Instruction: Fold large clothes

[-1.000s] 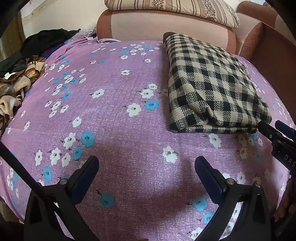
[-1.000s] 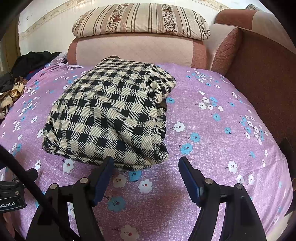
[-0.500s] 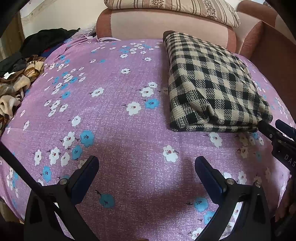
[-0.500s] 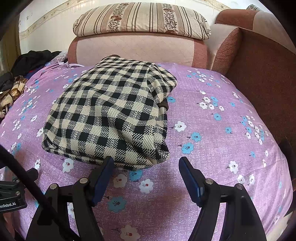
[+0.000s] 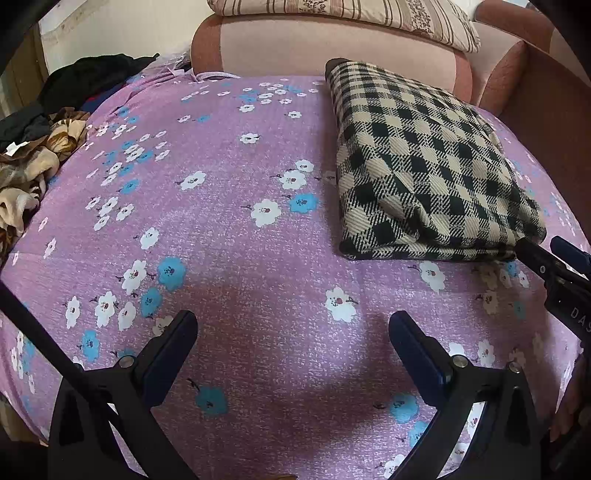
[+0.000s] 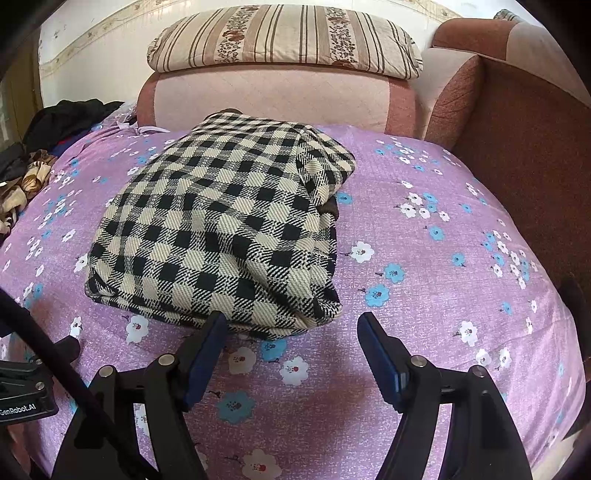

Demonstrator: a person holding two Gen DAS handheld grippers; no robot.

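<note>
We look down our left gripper (image 5: 291,354), its fingers (image 5: 168,354) spread wide over a purple flowered sheet (image 5: 229,229), holding nothing. A folded black-and-cream checked garment (image 5: 424,173) lies on the sheet at upper right. The right gripper's tip (image 5: 554,262) sits just beside its near corner. Loose clothes (image 5: 33,147) are heaped at far left; a striped pillow (image 5: 351,14) tops the headboard (image 5: 325,51).

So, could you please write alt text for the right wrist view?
A folded black-and-cream checked garment lies on a purple floral bedsheet, just beyond the open, empty right gripper. Behind it, a striped pillow rests on a pink sofa back.
</note>
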